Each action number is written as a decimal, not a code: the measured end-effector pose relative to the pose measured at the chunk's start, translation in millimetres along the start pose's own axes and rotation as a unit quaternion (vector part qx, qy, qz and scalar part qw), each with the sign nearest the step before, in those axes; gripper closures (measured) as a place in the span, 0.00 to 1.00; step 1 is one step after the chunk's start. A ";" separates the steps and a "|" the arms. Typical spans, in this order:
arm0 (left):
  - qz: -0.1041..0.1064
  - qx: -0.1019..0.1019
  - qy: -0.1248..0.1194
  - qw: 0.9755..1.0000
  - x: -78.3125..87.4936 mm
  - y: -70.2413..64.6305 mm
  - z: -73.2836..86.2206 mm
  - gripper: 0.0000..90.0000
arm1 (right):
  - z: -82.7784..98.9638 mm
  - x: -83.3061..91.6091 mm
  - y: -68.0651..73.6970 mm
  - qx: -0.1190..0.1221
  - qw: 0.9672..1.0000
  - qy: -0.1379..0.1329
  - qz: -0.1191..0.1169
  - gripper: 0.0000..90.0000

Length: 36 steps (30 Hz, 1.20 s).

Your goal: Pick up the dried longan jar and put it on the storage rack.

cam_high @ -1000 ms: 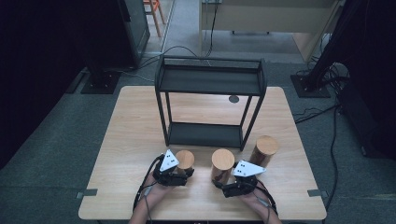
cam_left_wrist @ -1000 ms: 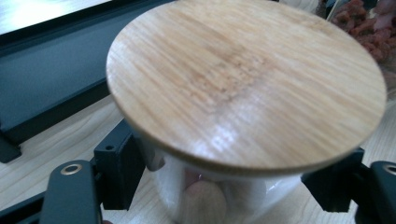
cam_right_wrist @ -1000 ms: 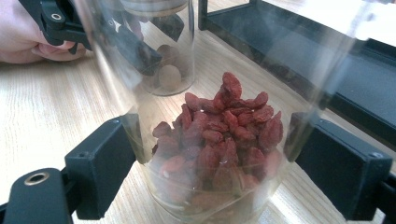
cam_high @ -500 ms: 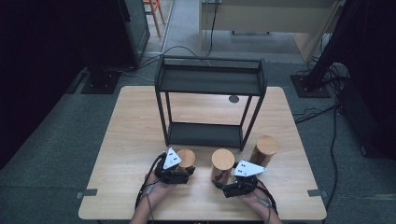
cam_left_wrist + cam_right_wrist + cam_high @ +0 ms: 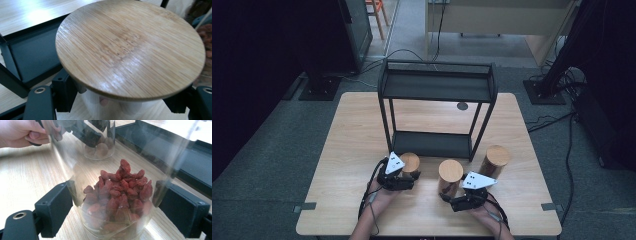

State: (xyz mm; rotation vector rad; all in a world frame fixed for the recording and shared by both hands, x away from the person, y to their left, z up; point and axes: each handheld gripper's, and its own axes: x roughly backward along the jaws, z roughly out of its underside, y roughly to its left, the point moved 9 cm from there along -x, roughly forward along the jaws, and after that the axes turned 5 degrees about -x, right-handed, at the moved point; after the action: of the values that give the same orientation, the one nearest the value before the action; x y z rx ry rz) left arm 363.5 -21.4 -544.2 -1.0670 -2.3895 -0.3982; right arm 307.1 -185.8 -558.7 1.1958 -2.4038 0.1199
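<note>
Three glass jars with bamboo lids stand near the table's front edge. My left gripper (image 5: 406, 176) is shut on the left jar (image 5: 410, 161). In the left gripper view its lid (image 5: 130, 47) looms large, and the two black jaws press the glass below it. My right gripper (image 5: 454, 194) is shut on the middle jar (image 5: 450, 171), which holds red dried berries (image 5: 117, 192), a pad (image 5: 57, 210) against each side. The left jar (image 5: 98, 146) behind it holds round brown pieces. The third jar (image 5: 495, 159) stands free at the right.
A black two-tier metal shelf (image 5: 437, 87) stands mid-table just behind the jars, and its lower tray (image 5: 32, 55) is close ahead of the left jar. A small dark disc (image 5: 462, 106) lies behind the shelf. Cables trail on the floor at the right.
My left gripper and its jar have shifted a little toward the shelf. The right gripper and the middle jar have stayed put.
</note>
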 end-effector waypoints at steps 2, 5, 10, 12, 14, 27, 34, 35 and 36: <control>-0.003 0.003 0.001 1.000 -1.5 1.0 -1.0 0.29 | 0.0 0.1 0.0 -0.001 1.000 0.000 0.000 0.15; -0.005 0.000 0.001 1.000 -2.8 2.0 -2.8 0.29 | 0.0 -0.2 -0.4 0.000 1.000 0.000 0.001 0.15; -0.013 0.003 0.000 1.000 -4.2 5.5 -5.7 0.29 | 0.2 -0.8 0.1 0.007 1.000 0.002 0.006 0.15; -0.015 0.002 0.002 1.000 -4.6 7.0 -5.6 0.29 | 0.4 -1.0 0.2 0.007 1.000 0.003 0.006 0.15; -0.018 0.004 0.002 1.000 -5.4 8.5 -5.8 0.29 | 0.4 -1.0 0.0 0.006 1.000 0.003 0.006 0.15; -0.031 0.007 0.003 0.999 -8.1 12.9 -7.9 0.29 | 0.9 -1.5 1.6 0.012 1.000 0.007 0.004 0.15; -0.038 0.012 0.003 0.999 -8.1 16.4 -10.0 0.29 | 0.9 -1.6 1.5 0.010 1.000 0.008 0.003 0.15; -0.038 0.012 0.003 0.999 -8.1 16.8 -10.8 0.29 | 0.9 -1.6 1.5 0.010 1.000 0.008 0.003 0.15; -0.039 0.010 0.003 0.999 -8.1 17.1 -11.3 0.29 | 0.9 -1.7 1.5 0.011 1.000 0.008 0.003 0.15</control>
State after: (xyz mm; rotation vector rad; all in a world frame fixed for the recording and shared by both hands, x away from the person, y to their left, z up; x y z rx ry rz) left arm 384.7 -20.3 -538.0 -0.9657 -2.4304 -0.4024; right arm 306.4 -183.9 -560.0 1.1922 -2.3990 0.1565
